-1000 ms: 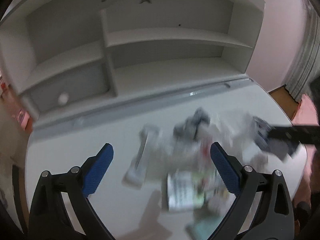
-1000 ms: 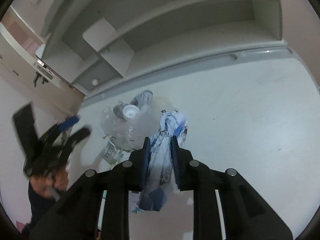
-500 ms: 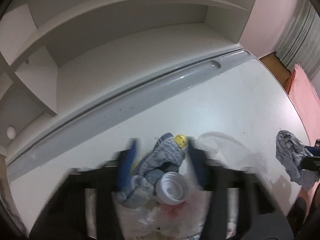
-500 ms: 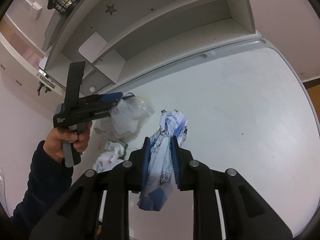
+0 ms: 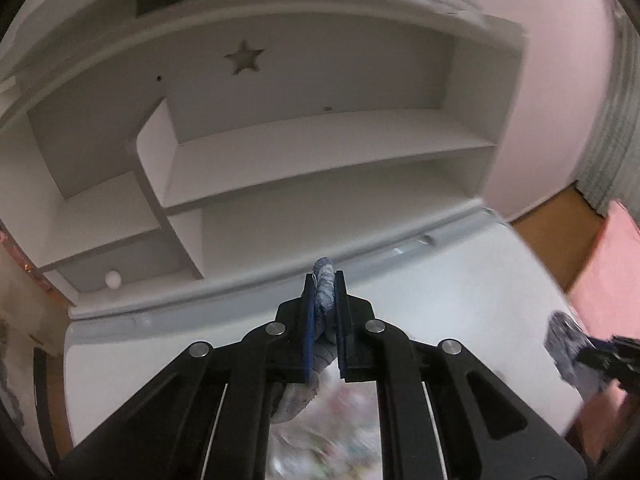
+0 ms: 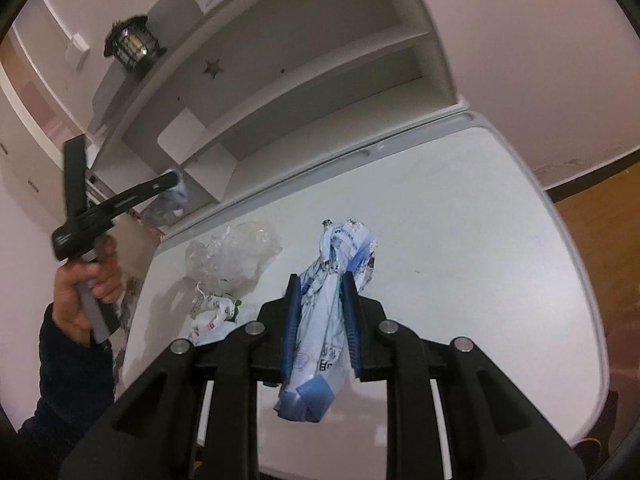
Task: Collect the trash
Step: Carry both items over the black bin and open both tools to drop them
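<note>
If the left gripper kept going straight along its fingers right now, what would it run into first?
Probably the grey back rail of the desk, or the bottom shelf just behind it; depth is unclear. The left gripper, shut on a grey-blue wad, points over the white desktop toward them.

1. We see the shelf unit (image 6: 280, 92) standing behind the table (image 6: 460, 220).
2. A lantern (image 6: 132, 46) sits on top of it.
3. The plastic bag (image 6: 236, 252) lies on the table's left part, perhaps touching the wrappers (image 6: 214, 312) in front.

The litter pile (image 5: 340, 432) below the left hand-held gripper (image 5: 324, 280) is smeared beyond telling.
</note>
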`<state>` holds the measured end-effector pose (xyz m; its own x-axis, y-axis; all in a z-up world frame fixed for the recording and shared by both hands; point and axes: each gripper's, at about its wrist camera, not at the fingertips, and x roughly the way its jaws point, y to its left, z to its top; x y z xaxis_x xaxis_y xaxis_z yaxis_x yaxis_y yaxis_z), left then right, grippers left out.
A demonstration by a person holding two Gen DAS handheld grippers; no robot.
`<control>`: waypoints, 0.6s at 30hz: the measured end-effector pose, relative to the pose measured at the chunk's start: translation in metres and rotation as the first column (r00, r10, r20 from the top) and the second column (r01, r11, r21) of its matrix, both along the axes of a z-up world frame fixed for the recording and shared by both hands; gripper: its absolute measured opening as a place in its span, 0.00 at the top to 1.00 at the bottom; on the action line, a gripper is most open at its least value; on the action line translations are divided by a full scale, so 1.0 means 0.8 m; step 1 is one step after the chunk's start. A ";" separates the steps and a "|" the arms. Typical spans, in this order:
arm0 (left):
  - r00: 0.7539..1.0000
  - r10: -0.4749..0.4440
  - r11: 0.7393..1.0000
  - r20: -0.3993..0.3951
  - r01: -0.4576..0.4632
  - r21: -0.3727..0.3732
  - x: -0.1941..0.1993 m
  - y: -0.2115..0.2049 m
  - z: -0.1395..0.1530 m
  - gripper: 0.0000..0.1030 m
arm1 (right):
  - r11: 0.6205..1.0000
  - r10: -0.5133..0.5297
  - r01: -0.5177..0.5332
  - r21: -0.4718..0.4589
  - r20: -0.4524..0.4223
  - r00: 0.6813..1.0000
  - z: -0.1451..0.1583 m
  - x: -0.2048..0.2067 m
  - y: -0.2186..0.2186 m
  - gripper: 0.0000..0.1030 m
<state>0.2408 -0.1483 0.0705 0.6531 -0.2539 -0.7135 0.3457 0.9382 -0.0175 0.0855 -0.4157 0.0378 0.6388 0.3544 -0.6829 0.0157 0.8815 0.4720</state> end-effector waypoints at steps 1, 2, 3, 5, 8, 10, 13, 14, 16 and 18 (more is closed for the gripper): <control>1.000 -0.023 1.000 -0.006 0.023 -0.012 -0.020 -0.007 0.006 0.93 | 1.000 -0.014 0.014 -0.002 0.001 1.000 0.000 -0.009 -0.006 0.79; 0.998 -0.057 0.998 -0.005 0.056 -0.038 -0.042 -0.016 0.011 0.93 | 0.999 -0.035 0.035 -0.004 0.001 0.999 -0.001 -0.026 -0.017 0.79; 0.995 -0.099 0.993 -0.005 0.099 -0.061 -0.066 -0.029 0.013 0.93 | 0.998 -0.059 0.059 -0.012 -0.001 0.998 -0.003 -0.042 -0.027 0.79; 0.984 -0.177 0.980 -0.005 0.176 -0.093 -0.107 -0.065 0.010 0.93 | 0.993 -0.109 0.109 -0.035 0.001 0.994 -0.007 -0.079 -0.050 0.79; 0.950 -0.312 0.939 -0.003 0.308 -0.151 -0.176 -0.123 0.003 0.93 | 0.980 -0.194 0.194 -0.045 0.003 0.981 -0.016 -0.138 -0.087 0.80; 0.919 -0.393 0.903 0.017 0.389 -0.181 -0.223 -0.166 -0.002 0.93 | 0.955 -0.289 0.289 -0.067 0.006 0.957 -0.025 -0.194 -0.123 0.79; 0.857 -0.514 0.831 0.028 0.506 -0.231 -0.289 -0.234 -0.022 0.93 | 0.892 -0.439 0.436 -0.116 0.001 0.898 -0.044 -0.272 -0.172 0.79; 0.831 -0.555 0.804 0.026 0.544 -0.239 -0.311 -0.261 -0.031 0.93 | 0.861 -0.495 0.490 -0.134 -0.007 0.869 -0.055 -0.305 -0.192 0.79; 0.782 -0.623 0.755 0.014 0.606 -0.249 -0.351 -0.314 -0.056 0.93 | 0.811 -0.575 0.566 -0.146 -0.025 0.817 -0.075 -0.352 -0.222 0.79; 0.718 -0.696 0.695 -0.009 0.670 -0.261 -0.394 -0.372 -0.091 0.93 | 0.748 -0.659 0.646 -0.153 -0.060 0.750 -0.102 -0.403 -0.255 0.79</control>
<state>-0.0742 -0.4461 -0.0025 0.1653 -0.7601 -0.6284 0.8736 0.4085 -0.2644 -0.2369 -0.6197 -0.0435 0.6084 -0.2077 -0.7660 0.6496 0.6848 0.3303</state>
